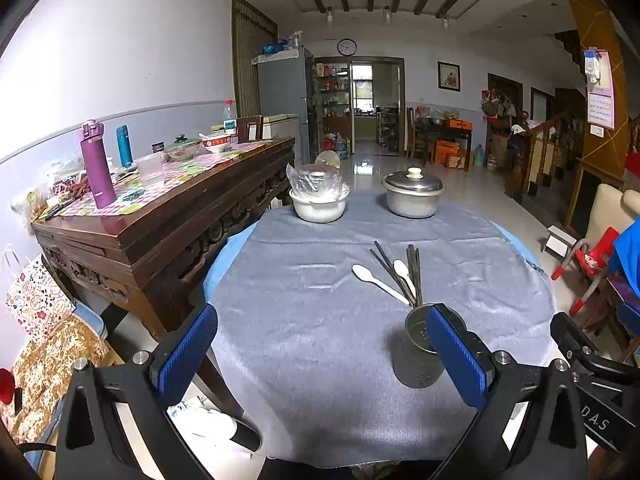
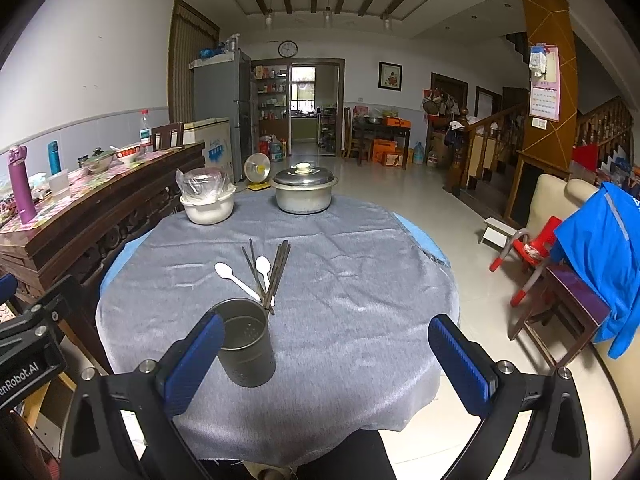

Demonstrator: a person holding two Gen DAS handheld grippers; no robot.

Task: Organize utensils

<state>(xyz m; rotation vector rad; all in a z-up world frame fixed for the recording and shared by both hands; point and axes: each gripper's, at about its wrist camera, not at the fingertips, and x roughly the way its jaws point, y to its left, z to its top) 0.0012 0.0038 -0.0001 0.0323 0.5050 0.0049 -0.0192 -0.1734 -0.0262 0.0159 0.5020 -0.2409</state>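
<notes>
A dark metal utensil holder (image 1: pixel 418 350) (image 2: pixel 247 344) stands upright and empty on the round table's grey cloth (image 1: pixel 312 320) (image 2: pixel 340 288). Just beyond it lie two white plastic spoons (image 1: pixel 378 278) (image 2: pixel 236 276) and several dark chopsticks (image 1: pixel 404 272) (image 2: pixel 272 276) in a loose pile. My left gripper (image 1: pixel 320 336) is open and empty, above the near table edge, with the holder beside its right finger (image 1: pixel 456 356). My right gripper (image 2: pixel 328 352) is open and empty, with the holder next to its left finger (image 2: pixel 196 356).
A white bowl with a plastic bag (image 1: pixel 318 196) (image 2: pixel 206 200) and a lidded metal pot (image 1: pixel 414 194) (image 2: pixel 304 190) stand at the table's far side. A wooden sideboard (image 1: pixel 160 216) with bottles is on the left. Chairs (image 2: pixel 560 264) stand on the right.
</notes>
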